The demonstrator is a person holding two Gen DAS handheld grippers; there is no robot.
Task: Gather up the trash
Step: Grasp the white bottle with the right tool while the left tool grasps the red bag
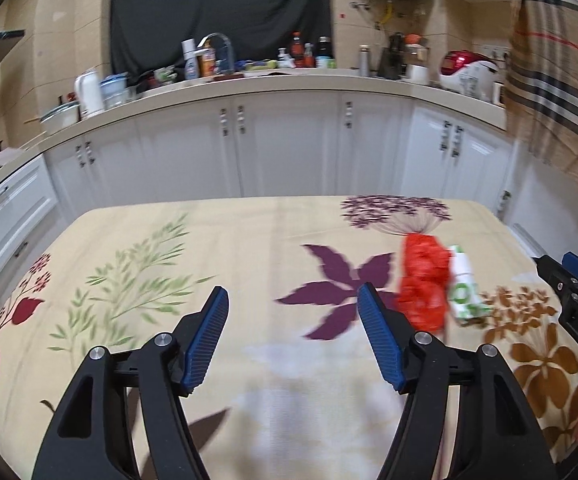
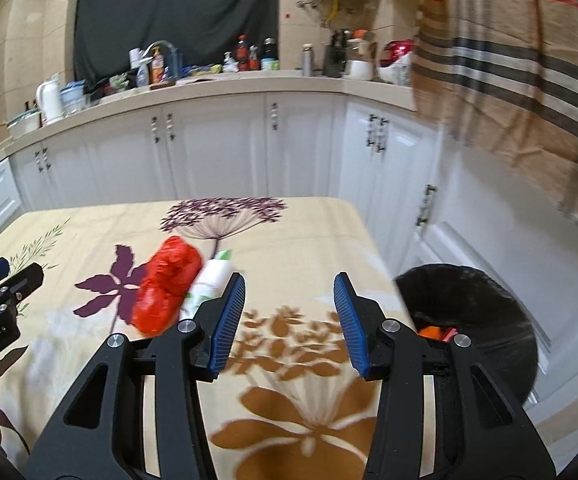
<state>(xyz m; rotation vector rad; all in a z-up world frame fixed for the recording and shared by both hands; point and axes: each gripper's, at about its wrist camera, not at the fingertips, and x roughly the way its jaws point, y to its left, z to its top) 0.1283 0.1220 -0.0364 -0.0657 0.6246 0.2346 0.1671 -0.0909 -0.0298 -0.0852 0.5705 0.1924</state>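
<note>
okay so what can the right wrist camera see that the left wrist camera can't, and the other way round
Only the right wrist view shows the black bin beside the table's right edge, with something orange inside it.

Only the left wrist view shows the table's left part, with the green leaf print and red flower print.

Both show the red plastic bag lying against the white and green packet on the floral tablecloth, the kitchen counter, and each other's gripper: left gripper and right gripper, both open and empty.

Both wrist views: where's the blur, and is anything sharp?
Left wrist view: tablecloth, red bag and white packet smeared; the left tool crisp. Right wrist view: same smear on bag, bin and plaid cloth; right tool sharp. Fisheye bends the counter.
</note>
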